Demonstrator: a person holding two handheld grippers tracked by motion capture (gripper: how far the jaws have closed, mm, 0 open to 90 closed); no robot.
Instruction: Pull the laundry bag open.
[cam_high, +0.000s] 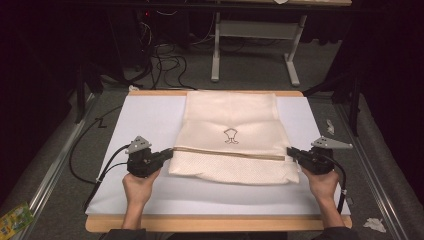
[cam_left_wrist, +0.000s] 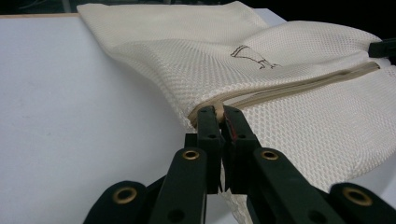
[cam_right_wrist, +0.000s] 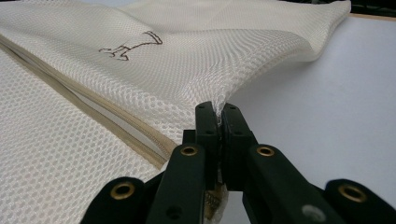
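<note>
A cream mesh bag (cam_high: 231, 135) with a small brown emblem and a tan zipper (cam_high: 230, 153) lies on the white board (cam_high: 150, 120), folded across its middle. My left gripper (cam_high: 169, 153) is shut on the bag's left edge at the zipper end (cam_left_wrist: 215, 112). My right gripper (cam_high: 291, 152) is shut on the bag's right edge, pinching the mesh (cam_right_wrist: 218, 108) just beside the zipper (cam_right_wrist: 116, 126). Both grippers lie low on the board and point inward at each other. The mesh bag (cam_left_wrist: 280, 74) rises slightly between them.
The white board rests on a wooden table (cam_high: 215, 223) whose front edge runs below my hands. Cables (cam_high: 90, 165) trail left off the board. A grey table frame (cam_high: 255, 45) and floor cables stand beyond. Crumpled scraps (cam_high: 374, 224) lie at the right.
</note>
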